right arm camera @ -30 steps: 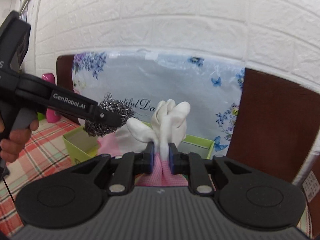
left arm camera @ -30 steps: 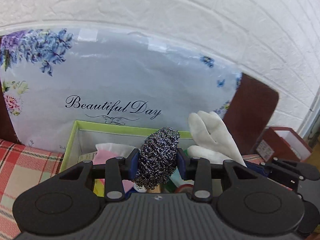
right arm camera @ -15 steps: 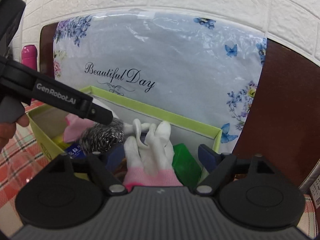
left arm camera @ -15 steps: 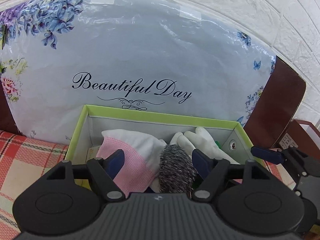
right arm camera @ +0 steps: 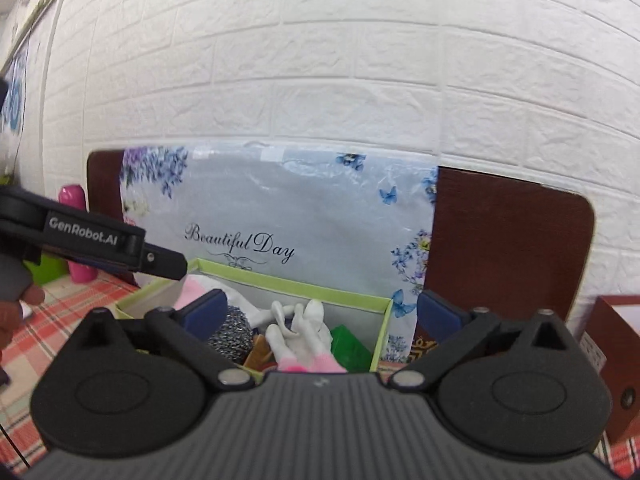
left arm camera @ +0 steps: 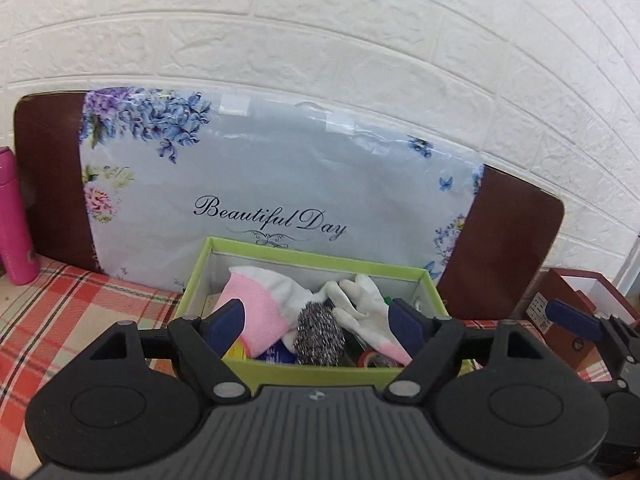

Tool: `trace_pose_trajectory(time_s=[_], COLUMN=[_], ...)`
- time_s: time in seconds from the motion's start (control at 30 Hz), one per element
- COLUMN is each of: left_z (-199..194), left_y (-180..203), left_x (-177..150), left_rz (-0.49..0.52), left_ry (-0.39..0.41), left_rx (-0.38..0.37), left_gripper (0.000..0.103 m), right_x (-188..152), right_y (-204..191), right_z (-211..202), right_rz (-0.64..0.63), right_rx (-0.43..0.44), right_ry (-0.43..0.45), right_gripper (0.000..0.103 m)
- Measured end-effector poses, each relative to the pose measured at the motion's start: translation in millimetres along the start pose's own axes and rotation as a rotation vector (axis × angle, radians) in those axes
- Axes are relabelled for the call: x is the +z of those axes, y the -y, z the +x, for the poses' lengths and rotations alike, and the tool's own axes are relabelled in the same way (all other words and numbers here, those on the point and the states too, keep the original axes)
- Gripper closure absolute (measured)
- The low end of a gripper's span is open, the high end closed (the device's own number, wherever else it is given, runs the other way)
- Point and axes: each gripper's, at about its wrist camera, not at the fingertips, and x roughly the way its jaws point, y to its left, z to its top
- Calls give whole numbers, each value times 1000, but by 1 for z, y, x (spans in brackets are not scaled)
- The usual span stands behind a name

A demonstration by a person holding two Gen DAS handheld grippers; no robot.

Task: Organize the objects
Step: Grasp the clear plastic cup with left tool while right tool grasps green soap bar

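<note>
Both our tongs have just let go. The left gripper (left arm camera: pixel 316 322) is opening with nothing pressed between its pads, and the grey steel-wool scouring ball (left arm camera: pixel 319 335) it carried now lies inside the lime-green cardboard box (left arm camera: pixel 320 369). The right gripper (right arm camera: pixel 320 312), opening too, has dropped the white-and-pink knitted glove (right arm camera: pixel 306 334) there. Both sit back from the box's near rim, leaving room to withdraw.

I see a table with a red checked cloth (left arm camera: pixel 60 304). A green box (left arm camera: pixel 320 368) sits on it, full of things. A pink bottle (left arm camera: pixel 14 220) stands on it at the far left. A dark red box (left arm camera: pixel 576 320) sits on it at the right.
</note>
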Motion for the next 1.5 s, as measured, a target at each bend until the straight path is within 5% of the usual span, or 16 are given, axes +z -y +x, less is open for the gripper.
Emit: trace_pose_trajectory(time_s=[0.37,0.7,0.93,1.17,1.2,1.33,1.47,1.5], left_z=[-45,-40,-29,12,17,32,28,24], left_y=[-6,-27,-49,-63,-63,-62,-57,-55], left_x=[-76,-129,-109,-87,-86,-86,-93,-94], left_rz=[-12,-50,-74,-51,-49,-32,-11,-3], left_ry=[-80,-197,-123,-124,-130,-170,-182,-182], left_rx=[-1,32,40,8,3,-48,-83,-92], left_gripper=[20,20,20,21,22,63,94,95], right_x=[-38,-95,-120,-120,-120,-123,-126,-127], right_y=[-1,-6,-44,-65,-67,-69,-71,-72], right_z=[-81,-97,-83,-54,-49,-23,0,2], right_rz=[128,188,-5,-67,-69,-56,-55,-56], right_rx=[-11,-34,-1,87,96,115,106,107], right_ry=[3,-100,-166,-216,-225,-278,-309,-314], right_gripper=[0,0,21,46,47,55,59,66])
